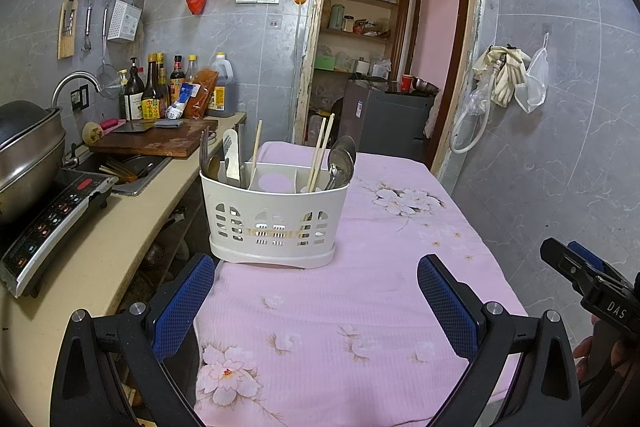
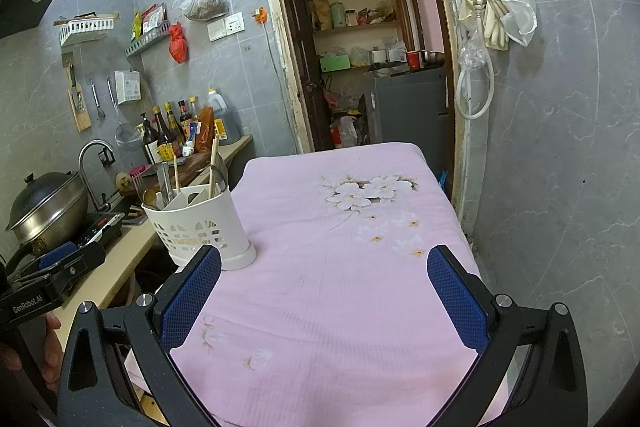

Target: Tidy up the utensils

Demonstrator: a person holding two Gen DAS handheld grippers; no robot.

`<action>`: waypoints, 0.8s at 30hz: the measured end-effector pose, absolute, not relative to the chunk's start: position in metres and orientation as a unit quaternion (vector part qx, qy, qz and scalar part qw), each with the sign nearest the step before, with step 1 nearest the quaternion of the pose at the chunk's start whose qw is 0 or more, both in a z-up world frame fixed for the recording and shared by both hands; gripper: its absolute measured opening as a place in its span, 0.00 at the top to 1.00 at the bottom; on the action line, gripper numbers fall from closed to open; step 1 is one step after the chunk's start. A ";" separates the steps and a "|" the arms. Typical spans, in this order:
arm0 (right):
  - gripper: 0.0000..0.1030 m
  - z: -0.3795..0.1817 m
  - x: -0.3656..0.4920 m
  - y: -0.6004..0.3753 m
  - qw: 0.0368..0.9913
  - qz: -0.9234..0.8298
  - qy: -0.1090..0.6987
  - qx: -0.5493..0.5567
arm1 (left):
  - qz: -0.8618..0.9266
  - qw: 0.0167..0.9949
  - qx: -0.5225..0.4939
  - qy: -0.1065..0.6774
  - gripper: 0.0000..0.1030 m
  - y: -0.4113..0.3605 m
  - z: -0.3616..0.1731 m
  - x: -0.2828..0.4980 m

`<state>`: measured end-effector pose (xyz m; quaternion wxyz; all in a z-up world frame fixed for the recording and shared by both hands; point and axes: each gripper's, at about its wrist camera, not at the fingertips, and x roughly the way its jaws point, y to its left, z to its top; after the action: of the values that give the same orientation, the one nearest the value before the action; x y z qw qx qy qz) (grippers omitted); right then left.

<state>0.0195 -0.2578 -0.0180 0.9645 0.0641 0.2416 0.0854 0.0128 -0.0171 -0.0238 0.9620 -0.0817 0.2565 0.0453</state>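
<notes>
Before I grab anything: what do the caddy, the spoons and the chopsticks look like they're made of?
Caddy: white plastic by the look, matte, with moulded slots in its wall.
Spoons: likely steel; grey bowls with a dull shine.
Chopsticks: pale tan, no gloss, so probably wood or bamboo; I cannot tell which.
Both the left claw and right claw are open and empty.

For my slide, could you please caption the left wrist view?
Open left gripper facing white slotted plastic utensil caddy on pink floral tablecloth.

Both the left gripper (image 1: 316,301) and right gripper (image 2: 324,303) have black angular frames, silver round screws, blue mesh-textured pads (image 1: 182,303), and white lettering on their bodies.
</notes>
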 end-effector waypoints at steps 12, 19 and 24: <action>0.01 -0.022 0.020 -0.255 0.964 0.086 0.244 0.063 | 0.044 0.962 -0.083 0.257 0.01 -0.017 -0.024 0.013; 0.01 -0.021 0.022 -0.257 0.964 0.086 0.244 0.063 | 0.045 0.961 -0.085 0.259 0.01 -0.016 -0.024 0.014; 0.01 -0.021 0.022 -0.257 0.964 0.087 0.245 0.063 | 0.047 0.962 -0.087 0.255 0.01 -0.016 -0.027 0.011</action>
<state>0.0219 -0.2567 -0.0214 0.9637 0.0633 0.2445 0.0869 0.0111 -0.0164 -0.0274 0.9618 -0.0870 0.2554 0.0469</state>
